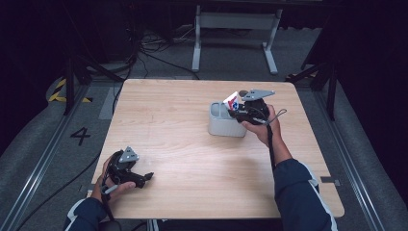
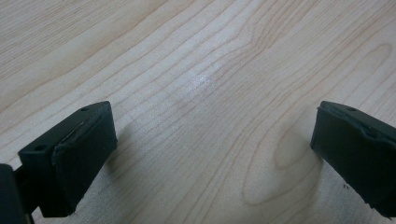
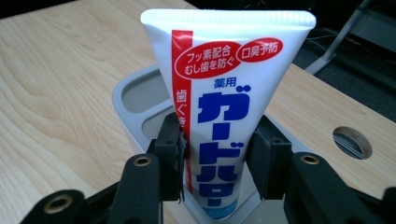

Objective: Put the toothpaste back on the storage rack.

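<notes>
A white toothpaste tube [image 3: 219,98] with red and blue print stands upright between the black jaws of my right gripper [image 3: 217,149], whose pads press on both sides of it. The tube [image 1: 233,101] is held over a grey compartmented holder [image 1: 222,124] at the table's middle right, its lower end down in the holder [image 3: 135,100]. My right gripper [image 1: 239,112] hangs just over the holder's right end. My left gripper [image 1: 146,177] rests low near the table's front left edge. Its jaws stand wide apart over bare wood, with nothing between the pads [image 2: 79,154].
The light wooden table [image 1: 183,144] has a round cable hole [image 3: 352,142] near its far right edge. Beyond the table stand a white metal frame [image 1: 235,29] and cables on the grey floor. Black stands flank both sides.
</notes>
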`<state>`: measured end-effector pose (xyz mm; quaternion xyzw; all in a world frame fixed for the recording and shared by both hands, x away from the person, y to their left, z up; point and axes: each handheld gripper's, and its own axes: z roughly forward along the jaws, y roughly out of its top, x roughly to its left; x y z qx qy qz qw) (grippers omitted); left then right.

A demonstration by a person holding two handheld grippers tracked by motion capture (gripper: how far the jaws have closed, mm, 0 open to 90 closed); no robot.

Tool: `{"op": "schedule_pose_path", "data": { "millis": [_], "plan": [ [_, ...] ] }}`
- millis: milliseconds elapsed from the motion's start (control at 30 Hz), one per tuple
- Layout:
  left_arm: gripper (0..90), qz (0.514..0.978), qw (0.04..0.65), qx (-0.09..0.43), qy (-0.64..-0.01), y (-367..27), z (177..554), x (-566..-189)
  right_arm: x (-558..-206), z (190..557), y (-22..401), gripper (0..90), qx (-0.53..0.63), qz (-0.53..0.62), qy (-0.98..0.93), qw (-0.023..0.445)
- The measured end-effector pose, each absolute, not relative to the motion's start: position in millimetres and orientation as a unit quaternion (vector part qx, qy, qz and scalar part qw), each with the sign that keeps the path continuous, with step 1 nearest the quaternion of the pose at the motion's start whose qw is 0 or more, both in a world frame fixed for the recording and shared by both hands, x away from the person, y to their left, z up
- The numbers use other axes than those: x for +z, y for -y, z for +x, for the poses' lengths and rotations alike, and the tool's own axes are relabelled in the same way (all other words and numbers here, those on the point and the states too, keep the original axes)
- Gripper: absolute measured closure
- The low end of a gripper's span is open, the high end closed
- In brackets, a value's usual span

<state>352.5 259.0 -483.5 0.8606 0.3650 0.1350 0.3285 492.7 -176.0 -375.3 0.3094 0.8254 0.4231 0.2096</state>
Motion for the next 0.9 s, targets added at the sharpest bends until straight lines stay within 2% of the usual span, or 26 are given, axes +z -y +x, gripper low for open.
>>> {"op": "schedule_pose_path", "data": {
  "millis": [533,767,900],
  "plan": [
    [0.7,0.861,0.327,0.133,-0.365,-259.0,352.3,-483.3,-378.2,499.8,165.2,60.2,0.412,0.315,-0.831,0.202],
    [0.7,0.861,0.328,0.135,-0.365,-259.0,352.4,-483.4,-384.6,501.9,168.2,53.0,0.371,0.332,-0.844,0.198],
    [0.7,0.861,0.327,0.134,-0.365,-259.1,352.5,-483.2,-382.2,501.7,173.9,48.8,0.393,0.348,-0.830,0.189]
  ]
}}
